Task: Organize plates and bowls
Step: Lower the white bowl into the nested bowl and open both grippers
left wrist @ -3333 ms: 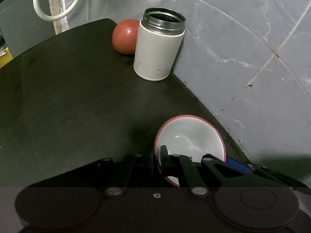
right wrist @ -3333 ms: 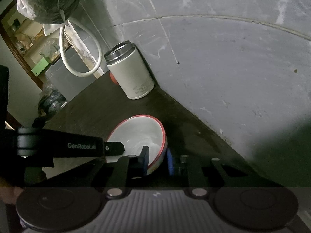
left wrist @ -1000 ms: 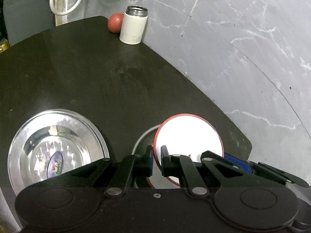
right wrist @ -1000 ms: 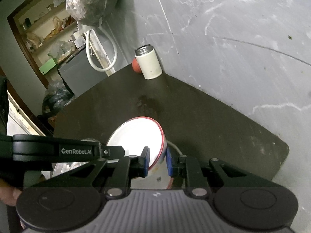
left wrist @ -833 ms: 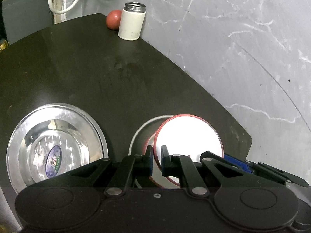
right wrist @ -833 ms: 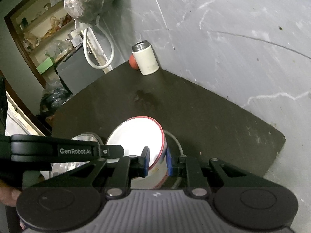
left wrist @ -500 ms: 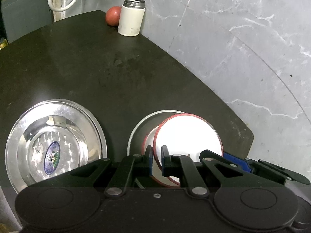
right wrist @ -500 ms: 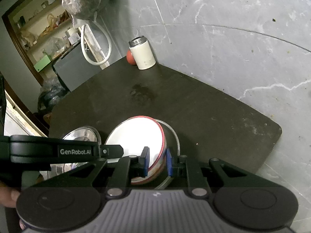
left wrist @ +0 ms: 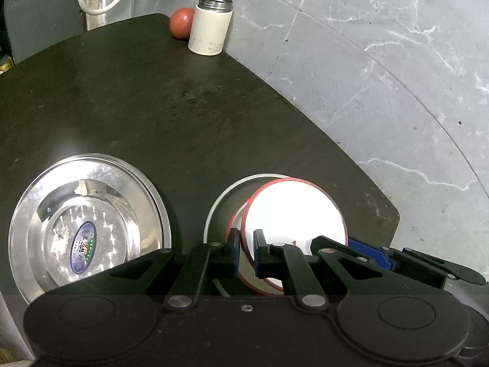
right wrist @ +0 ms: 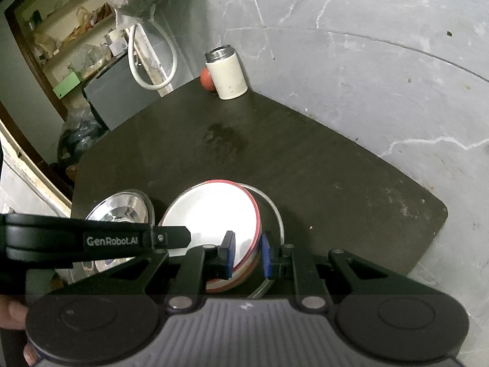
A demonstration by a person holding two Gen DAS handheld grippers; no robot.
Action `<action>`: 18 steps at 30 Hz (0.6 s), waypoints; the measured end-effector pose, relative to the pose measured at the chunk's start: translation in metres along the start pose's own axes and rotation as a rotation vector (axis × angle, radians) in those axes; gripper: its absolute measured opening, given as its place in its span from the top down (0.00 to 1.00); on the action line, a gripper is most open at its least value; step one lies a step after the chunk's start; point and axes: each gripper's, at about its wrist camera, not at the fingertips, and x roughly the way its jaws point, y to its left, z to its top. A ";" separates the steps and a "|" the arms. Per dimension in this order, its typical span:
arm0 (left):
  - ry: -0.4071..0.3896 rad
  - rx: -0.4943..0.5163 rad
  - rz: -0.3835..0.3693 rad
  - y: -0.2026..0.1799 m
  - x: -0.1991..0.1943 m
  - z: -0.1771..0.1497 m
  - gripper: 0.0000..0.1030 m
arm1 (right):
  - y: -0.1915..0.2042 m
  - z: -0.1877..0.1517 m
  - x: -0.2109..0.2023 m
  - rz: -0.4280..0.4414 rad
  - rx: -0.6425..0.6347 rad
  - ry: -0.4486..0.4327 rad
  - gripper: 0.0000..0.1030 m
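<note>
A white bowl with a red rim (left wrist: 293, 211) (right wrist: 211, 211) is held by both grippers, one on each side of its rim. My left gripper (left wrist: 246, 252) is shut on its left rim; my right gripper (right wrist: 247, 255) is shut on its right rim. The bowl hangs just above a second red-rimmed bowl (left wrist: 237, 214) (right wrist: 232, 281) that sits in a steel plate (left wrist: 220, 202) (right wrist: 273, 211). A stack of shiny steel plates (left wrist: 85, 226) (right wrist: 122, 205) lies to the left on the dark table (left wrist: 152, 107).
A white open-topped flask (left wrist: 211, 24) (right wrist: 227, 75) and a red ball (left wrist: 181, 23) stand at the table's far corner against the grey marble wall (left wrist: 382, 61). The table's right edge (left wrist: 394, 214) is close to the bowls.
Both grippers carried the bowl back from the flask to over the steel plate, where the second red-rimmed bowl and the steel plate stack came into view.
</note>
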 end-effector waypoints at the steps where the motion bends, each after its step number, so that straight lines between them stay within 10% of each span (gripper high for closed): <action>1: 0.001 0.000 -0.001 0.000 0.000 0.000 0.92 | 0.000 0.000 0.000 0.000 -0.003 0.002 0.80; 18: 0.009 0.018 0.010 -0.003 0.000 0.003 0.90 | 0.001 0.002 -0.001 -0.003 -0.027 0.010 0.80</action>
